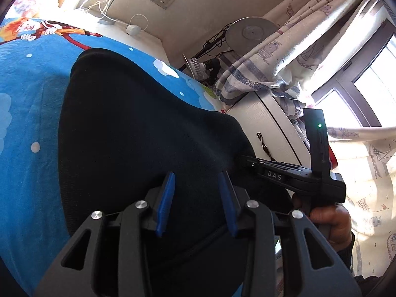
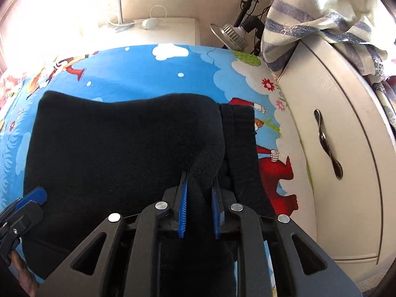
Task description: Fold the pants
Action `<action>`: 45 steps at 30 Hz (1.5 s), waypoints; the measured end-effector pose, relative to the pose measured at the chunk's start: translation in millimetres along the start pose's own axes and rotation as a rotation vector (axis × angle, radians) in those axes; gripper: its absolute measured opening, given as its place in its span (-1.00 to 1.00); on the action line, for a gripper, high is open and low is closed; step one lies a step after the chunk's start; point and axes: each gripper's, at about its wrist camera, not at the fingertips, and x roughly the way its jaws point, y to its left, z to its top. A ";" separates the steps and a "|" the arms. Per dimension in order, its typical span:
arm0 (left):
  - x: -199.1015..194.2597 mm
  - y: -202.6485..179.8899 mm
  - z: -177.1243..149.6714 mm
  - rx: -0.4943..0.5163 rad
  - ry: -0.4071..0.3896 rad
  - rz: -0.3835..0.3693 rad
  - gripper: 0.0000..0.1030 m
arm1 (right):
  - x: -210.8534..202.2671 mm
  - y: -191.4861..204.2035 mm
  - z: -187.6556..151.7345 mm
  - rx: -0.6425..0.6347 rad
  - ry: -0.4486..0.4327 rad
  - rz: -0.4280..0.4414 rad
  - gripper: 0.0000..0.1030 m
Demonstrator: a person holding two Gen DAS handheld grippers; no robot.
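Note:
Black pants point(image 1: 138, 128) lie folded on a blue cartoon bedsheet point(image 1: 27, 113); they also fill the middle of the right wrist view point(image 2: 118, 143). My left gripper point(image 1: 196, 175) hovers over the pants' near part with its blue fingers apart and nothing between them. My right gripper point(image 2: 200, 175) has its fingers closed on a raised fold of the black pants, next to the ribbed waistband point(image 2: 238, 133) at the right edge. The right gripper also shows in the left wrist view point(image 1: 250, 159), pinching the pants' right corner. The left gripper's fingertip point(image 2: 34, 196) shows at the left.
A white cabinet point(image 2: 346, 148) with a metal handle point(image 2: 329, 146) stands right of the bed. A striped curtain point(image 1: 259, 74) drapes over it. A lamp point(image 2: 230, 34) and stand sit behind. A nightstand point(image 2: 170, 29) with a white cable lies beyond the bedsheet point(image 2: 138, 71).

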 end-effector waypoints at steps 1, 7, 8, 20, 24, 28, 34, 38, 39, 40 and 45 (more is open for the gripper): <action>0.1 -4.5 2.9 -0.011 0.009 -0.015 -0.10 | -11.0 -4.2 1.9 0.004 -0.026 -0.006 -0.78; 13.9 -17.7 14.8 -0.009 0.027 -0.039 0.04 | 10.4 -32.2 5.1 0.014 -0.021 -0.065 -0.78; 17.6 -12.9 14.1 -0.026 0.034 -0.028 0.04 | 29.2 -34.8 2.0 0.017 0.022 -0.049 -0.78; 61.7 -79.5 79.1 0.291 0.214 -0.076 0.19 | -14.0 -92.2 -41.7 0.219 -0.010 -0.016 -0.13; 124.8 -107.4 103.2 0.488 0.307 -0.083 0.19 | -19.6 -104.8 -61.3 0.282 -0.001 0.009 0.23; 175.5 -122.6 119.0 0.650 0.420 -0.073 0.19 | -33.2 -111.9 -58.0 0.325 -0.011 0.065 0.44; 226.3 -115.2 125.8 0.680 0.583 -0.146 0.26 | -35.7 -94.9 -41.7 0.244 -0.019 0.063 0.73; 237.9 -103.6 115.0 0.692 0.639 -0.151 -0.45 | 5.7 -73.1 -44.6 0.173 0.075 0.088 -0.41; 234.9 -101.4 116.5 0.687 0.625 -0.178 -0.53 | 6.1 -68.3 -44.1 0.162 0.074 0.078 -0.54; 230.2 -99.9 119.3 0.675 0.604 -0.203 -0.59 | -0.6 -61.2 -39.8 0.120 0.051 0.050 -0.58; 200.6 -111.4 143.8 0.642 0.443 -0.209 -0.69 | -19.0 -59.6 -17.1 0.095 -0.011 0.000 -0.61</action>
